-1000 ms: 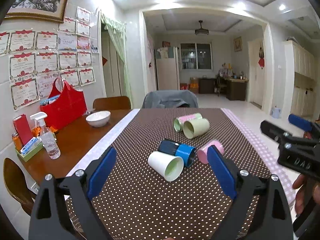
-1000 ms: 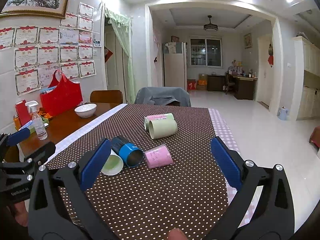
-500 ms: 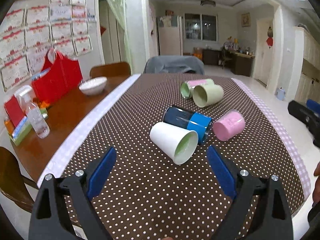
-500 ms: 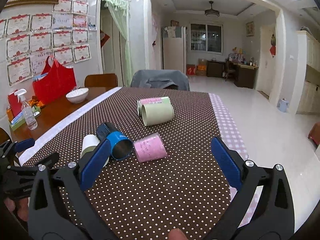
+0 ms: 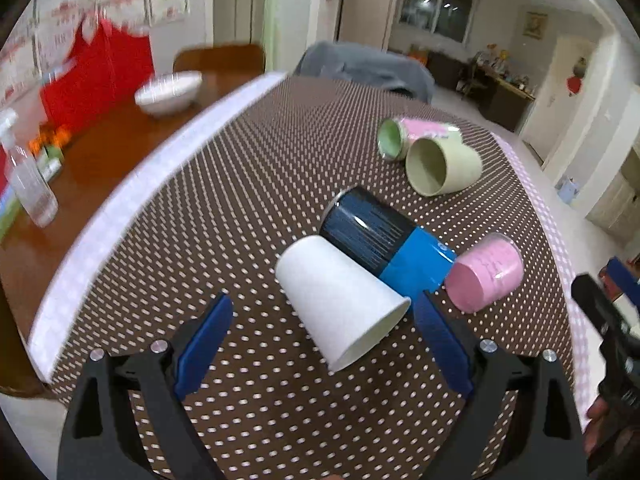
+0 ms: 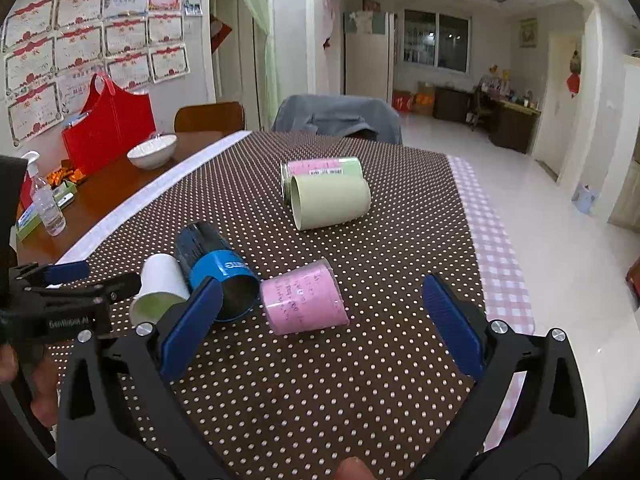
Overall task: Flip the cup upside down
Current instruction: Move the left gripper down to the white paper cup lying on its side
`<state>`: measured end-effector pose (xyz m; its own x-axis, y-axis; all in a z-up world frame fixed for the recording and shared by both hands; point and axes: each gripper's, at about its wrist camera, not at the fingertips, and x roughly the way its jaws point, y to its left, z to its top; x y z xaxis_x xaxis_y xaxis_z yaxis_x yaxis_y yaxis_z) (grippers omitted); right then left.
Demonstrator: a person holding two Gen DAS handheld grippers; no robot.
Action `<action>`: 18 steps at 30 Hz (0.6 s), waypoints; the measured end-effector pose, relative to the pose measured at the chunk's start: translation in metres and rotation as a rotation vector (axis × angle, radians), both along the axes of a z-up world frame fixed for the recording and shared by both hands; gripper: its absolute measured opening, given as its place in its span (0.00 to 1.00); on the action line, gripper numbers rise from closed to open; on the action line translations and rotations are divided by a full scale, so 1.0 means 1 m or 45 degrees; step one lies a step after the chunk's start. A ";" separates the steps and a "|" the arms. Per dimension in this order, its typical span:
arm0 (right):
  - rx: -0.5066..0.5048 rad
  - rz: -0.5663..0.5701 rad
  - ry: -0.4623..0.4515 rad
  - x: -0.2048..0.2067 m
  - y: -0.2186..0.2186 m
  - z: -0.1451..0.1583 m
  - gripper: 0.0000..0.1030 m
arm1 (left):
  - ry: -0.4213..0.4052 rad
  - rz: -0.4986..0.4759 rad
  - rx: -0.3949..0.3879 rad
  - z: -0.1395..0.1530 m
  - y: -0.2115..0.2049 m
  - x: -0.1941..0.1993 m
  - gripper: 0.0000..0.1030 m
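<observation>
While both grippers hover over the dotted brown cloth (image 5: 248,184) that covers the surface, five cups lie on their sides on it. The left gripper (image 5: 324,340) has its fingers spread wide apart, and the white cup (image 5: 336,300) lies just ahead of the gap between them, gripped by neither, its open mouth turned toward the camera and to the right. Touching the white cup's far side is a blue cup (image 5: 384,240) with a dark upper half. Just right of the blue one lies a pink cup (image 5: 484,276), its base facing the left camera. Farther back, a pale green cup (image 5: 444,166) lies against a pink-and-green cup (image 5: 412,136), well apart from the front three.

The right gripper (image 6: 320,316) also has its fingers wide apart and holds nothing; in its view the pink cup (image 6: 304,304) lies between and beyond the two blue pads, with the blue cup (image 6: 216,264) partly behind the left pad. The left gripper (image 6: 80,280) shows at that view's left edge, beside the white cup (image 6: 160,288).

On the bare wood to the left stand a white bowl (image 6: 152,152), a red bag (image 6: 108,124) and a spray bottle (image 6: 46,200).
</observation>
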<state>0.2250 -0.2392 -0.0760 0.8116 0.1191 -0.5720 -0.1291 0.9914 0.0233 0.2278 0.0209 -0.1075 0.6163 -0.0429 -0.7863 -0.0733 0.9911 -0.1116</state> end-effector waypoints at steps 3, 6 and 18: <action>0.006 0.007 0.052 0.018 -0.004 -0.007 0.95 | 0.103 0.031 -0.070 -0.013 0.003 0.021 0.88; 0.018 0.020 0.097 0.035 -0.007 -0.014 0.95 | 0.182 0.066 -0.123 -0.024 0.007 0.034 0.88; 0.046 0.069 0.216 0.076 -0.005 -0.039 0.95 | 0.330 0.143 -0.226 -0.050 0.024 0.075 0.88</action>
